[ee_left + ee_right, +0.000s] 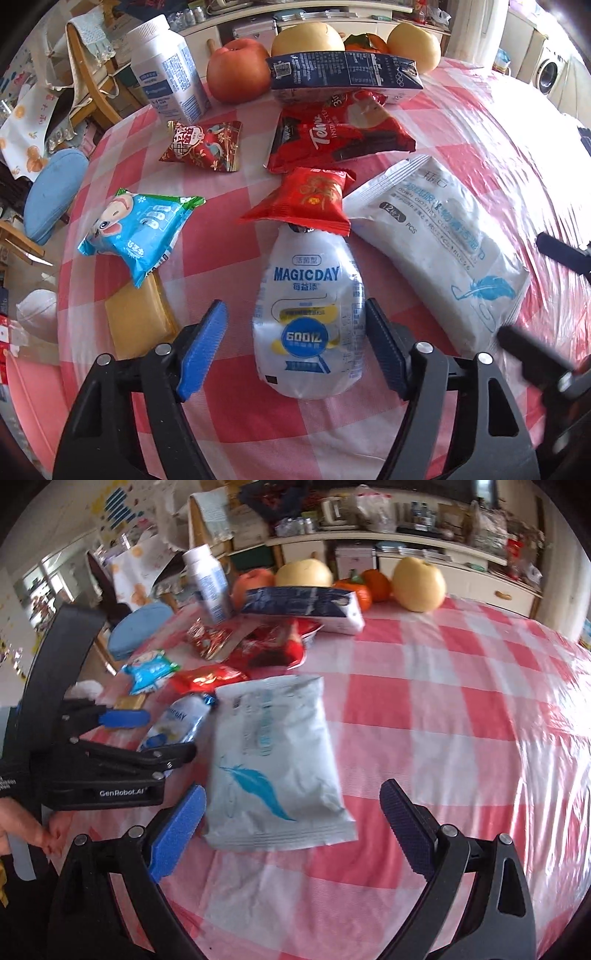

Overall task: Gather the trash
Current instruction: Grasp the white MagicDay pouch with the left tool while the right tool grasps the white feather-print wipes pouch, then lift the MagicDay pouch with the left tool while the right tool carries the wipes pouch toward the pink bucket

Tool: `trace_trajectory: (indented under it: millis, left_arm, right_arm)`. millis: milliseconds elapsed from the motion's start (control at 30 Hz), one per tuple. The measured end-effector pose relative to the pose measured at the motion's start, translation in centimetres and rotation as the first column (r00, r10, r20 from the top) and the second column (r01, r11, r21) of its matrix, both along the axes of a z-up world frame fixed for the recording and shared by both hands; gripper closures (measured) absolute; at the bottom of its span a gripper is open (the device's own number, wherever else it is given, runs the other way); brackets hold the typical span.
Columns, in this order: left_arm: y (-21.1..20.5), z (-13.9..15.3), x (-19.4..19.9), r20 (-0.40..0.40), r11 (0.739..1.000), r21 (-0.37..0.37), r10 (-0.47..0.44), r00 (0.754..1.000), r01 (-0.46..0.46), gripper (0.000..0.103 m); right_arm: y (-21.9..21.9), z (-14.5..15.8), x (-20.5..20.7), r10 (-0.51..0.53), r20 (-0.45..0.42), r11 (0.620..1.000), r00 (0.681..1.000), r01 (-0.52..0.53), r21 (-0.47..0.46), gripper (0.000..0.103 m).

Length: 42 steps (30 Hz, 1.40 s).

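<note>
Left wrist view: the left gripper (295, 332) stands spread wide around a glossy, squashed MAGICDAY bottle (308, 325) lying on the plastic-covered checked tablecloth (461, 122), its right pad touching the bottle, the left pad apart. A crinkled red wrapper (306, 203) overlaps the bottle's far end. Right wrist view alone shows the right gripper (291, 823) released, its jaws wide near the matte white wipes pack (273, 760).

On the worktop (461, 122), the yogurt pouch (308, 321) is lain between the fingers of the left tool (295, 354), with a wipes pack (439, 254) at its 2 o'clock. A small snack packet (310, 203) is overlapped onto the pouch's 12 o'clock end. Fruit (236, 72) and a carton (343, 75) are set farthest back, toward 12 o'clock.
</note>
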<state>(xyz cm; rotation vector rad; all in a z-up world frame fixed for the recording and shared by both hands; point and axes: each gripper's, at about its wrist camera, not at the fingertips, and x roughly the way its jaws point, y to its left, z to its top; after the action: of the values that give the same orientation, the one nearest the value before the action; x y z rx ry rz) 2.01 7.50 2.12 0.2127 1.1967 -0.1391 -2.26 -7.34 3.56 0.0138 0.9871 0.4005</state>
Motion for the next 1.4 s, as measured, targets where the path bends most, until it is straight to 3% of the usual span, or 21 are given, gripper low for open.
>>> trace_trajectory:
  millis: [167, 533, 800, 1067, 1400]
  left_arm:
    - [-0.2, 0.1, -0.1, 0.002, 0.999, -0.032, -0.005, 1.0, 0.005, 0.042]
    - [1.0, 0.1, 0.4, -0.012, 0.997, -0.076, 0.015, 1.0, -0.016, 0.042]
    - [2.3, 1.1, 0.6, 0.01, 0.994, -0.106, 0.034, 0.999, -0.033, 0.042]
    - [3.3, 2.5, 0.0, 0.034, 0.991, -0.129, 0.049, 0.998, -0.044, 0.042]
    - [4.9, 4.4, -0.8, 0.071, 0.982, -0.177, 0.081, 0.994, -0.067, 0.042]
  right_arm:
    - [1.4, -1.1, 0.4, 0.028, -0.018, 1.0, 0.999, -0.029, -0.013, 0.007]
    - [2.8, -2.1, 1.8, 0.058, 0.024, 0.994, 0.998, -0.056, -0.096, 0.007]
    - [2.3, -2.2, 1.9, 0.05, 0.049, 0.996, 0.998, -0.047, -0.076, 0.008]
    - [1.7, -1.9, 1.6, 0.035, 0.073, 0.998, 0.997, -0.031, -0.063, 0.022]
    - [1.0, -1.7, 1.2, 0.007, 0.084, 0.999, 0.996, -0.004, -0.043, 0.026]
